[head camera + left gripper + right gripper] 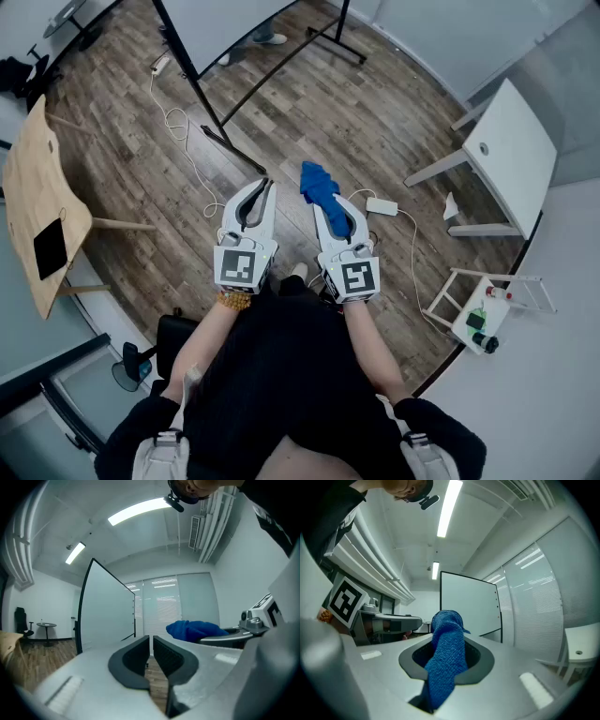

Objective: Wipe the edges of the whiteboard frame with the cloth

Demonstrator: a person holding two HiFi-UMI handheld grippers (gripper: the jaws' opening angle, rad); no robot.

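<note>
Wood-plank floor (309, 112) fills the head view. The whiteboard (469, 603) stands upright on a black-legged stand ahead of the person, its white panel bordered by a dark frame; both grippers are well apart from it. A white table (514, 150) stands to the right, and a light wooden table (28, 202) carrying a flat black device (50, 247) stands to the left. The person, in dark clothing (281, 375), holds both grippers side by side in front of the body, pointing forward.

The left gripper (265, 186) has its jaws drawn together to a thin slit, with nothing between the ribbed pads. The right gripper (447, 654) has its jaws closed on the blue cloth (317, 183): the cloth is pinched between the pads, one bunched end sticking out past the jaw tips and the other trailing back over the gripper body. The cloth is held in the air, touching neither the whiteboard nor its frame.

A white power adapter (382, 205) with its cable lies on the floor just right of the right gripper.
</note>
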